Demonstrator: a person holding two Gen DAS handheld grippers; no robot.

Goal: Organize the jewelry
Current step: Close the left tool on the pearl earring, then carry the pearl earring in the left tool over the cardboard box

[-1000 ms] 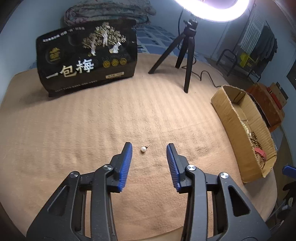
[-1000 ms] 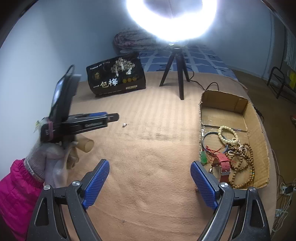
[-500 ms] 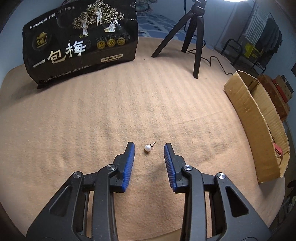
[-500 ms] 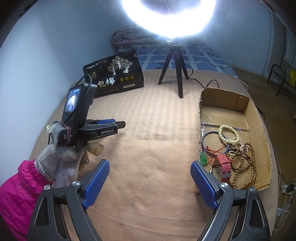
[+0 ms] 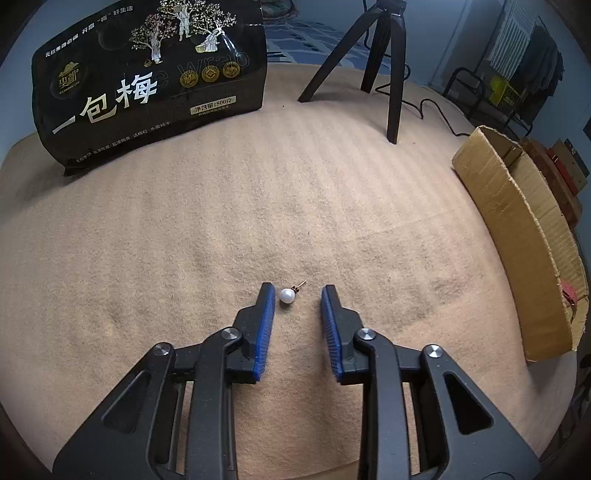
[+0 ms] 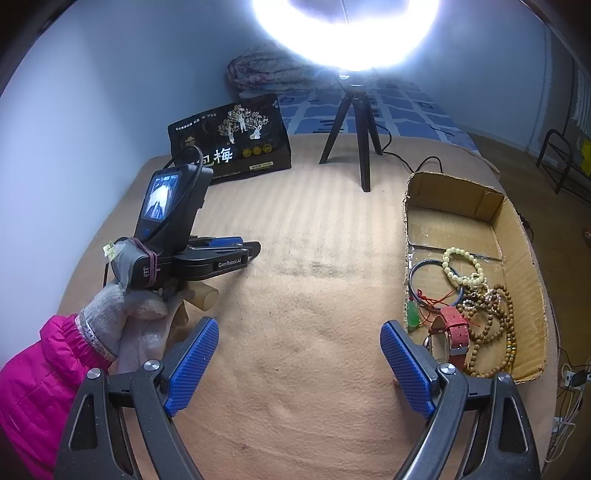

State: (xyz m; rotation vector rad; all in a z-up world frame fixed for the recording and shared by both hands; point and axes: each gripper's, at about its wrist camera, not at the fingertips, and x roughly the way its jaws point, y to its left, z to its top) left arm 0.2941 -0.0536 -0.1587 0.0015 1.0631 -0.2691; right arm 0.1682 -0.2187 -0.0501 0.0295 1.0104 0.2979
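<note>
A small white pearl earring (image 5: 287, 295) with a thin gold post lies on the tan cloth. My left gripper (image 5: 297, 290) is open and low over the cloth, its blue-padded fingers on either side of the pearl, which sits close to the left pad. The left gripper also shows in the right wrist view (image 6: 255, 248), where the earring is hidden. My right gripper (image 6: 299, 338) is wide open and empty, above the cloth. A cardboard box (image 6: 524, 236) on the right holds bead bracelets, a bangle and a red strap.
A black printed bag (image 5: 147, 81) stands at the back left. A black tripod (image 5: 384, 55) with a ring light (image 6: 347, 33) and its cable stands at the back. The cardboard box's side wall (image 5: 517, 236) runs along the cloth's right edge.
My left gripper has moved forward and down toward the earring, and its fingers have narrowed around it. The right gripper has stayed nearly still.
</note>
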